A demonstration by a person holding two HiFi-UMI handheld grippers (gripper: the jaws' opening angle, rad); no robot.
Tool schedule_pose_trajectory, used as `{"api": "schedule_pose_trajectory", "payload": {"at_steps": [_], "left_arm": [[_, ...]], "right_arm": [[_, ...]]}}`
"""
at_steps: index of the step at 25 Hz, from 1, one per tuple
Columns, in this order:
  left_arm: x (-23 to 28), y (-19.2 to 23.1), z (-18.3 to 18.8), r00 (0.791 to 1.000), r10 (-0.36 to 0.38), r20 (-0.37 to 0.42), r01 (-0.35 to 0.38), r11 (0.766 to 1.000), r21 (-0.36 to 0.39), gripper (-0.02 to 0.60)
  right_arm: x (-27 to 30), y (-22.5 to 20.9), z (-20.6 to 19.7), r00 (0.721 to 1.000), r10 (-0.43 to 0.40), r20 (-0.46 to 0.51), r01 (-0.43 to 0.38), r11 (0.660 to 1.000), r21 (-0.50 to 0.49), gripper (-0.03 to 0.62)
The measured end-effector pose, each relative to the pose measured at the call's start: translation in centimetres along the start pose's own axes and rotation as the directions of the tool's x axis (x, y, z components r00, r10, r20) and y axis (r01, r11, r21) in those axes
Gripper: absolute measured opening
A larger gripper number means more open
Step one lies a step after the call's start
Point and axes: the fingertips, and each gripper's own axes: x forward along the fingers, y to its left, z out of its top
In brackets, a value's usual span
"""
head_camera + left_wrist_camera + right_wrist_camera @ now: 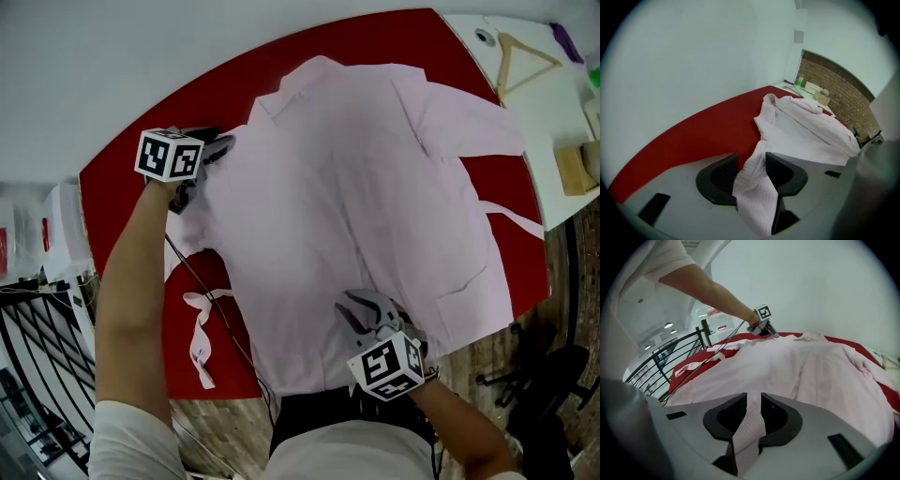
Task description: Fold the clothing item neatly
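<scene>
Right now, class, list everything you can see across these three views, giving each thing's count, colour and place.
shirt: one, pale pink, spread over the table
table: one, red top, under the shirt
cloth strip: one, white, on the table's near left part, beside the shirt
counter: one, white, past the table's far right edge
hanger: one, wooden, on the counter
wooden block: one, tan, on the counter
railing: one, black, left of the table
cable: one, black, crossing the table's left part
left gripper: one, grey, at the shirt's left edge, jaws apart with fabric between them
right gripper: one, grey, at the near hem, shut on fabric
forearms: two, bare
</scene>
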Motion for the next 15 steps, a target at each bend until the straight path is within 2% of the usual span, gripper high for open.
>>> {"api": "schedule_pose_trajectory", "payload": {"at_steps": [3,6,9,12,15], "left_arm": [[-0.1,0.0,-0.1,0.998,-0.058,-0.023,0.058,0.998,-0.002,0.169],[0.2,0.1,-1.5,0.993,-0.059,-0.104,0.062,0.998,0.024,0.167],[0.3,0.7,-1.8,0.988,-0.014,-0.155,0.024,0.998,0.063,0.039],[0.1,2.3,-1.2,0.988,0.051,-0.146,-0.039,0.995,0.090,0.028],[-0.1,3.6,-0.8,0.986,0.098,-0.136,-0.087,0.993,0.082,0.023]], "right_arm": [[-0.5,-1.4,-1.2,0.999,-0.009,-0.035,0.011,0.999,0.048,0.092],[0.0,-0.8,-2.4,0.997,0.012,-0.074,-0.008,0.999,0.048,0.092],[0.1,-0.3,-2.9,0.996,0.015,-0.088,-0.011,0.999,0.051,0.092],[0.3,-0.3,-2.6,0.996,0.013,-0.087,-0.008,0.999,0.053,0.092],[0.6,-0.4,-2.2,0.996,0.015,-0.090,-0.010,0.999,0.051,0.092]]}}
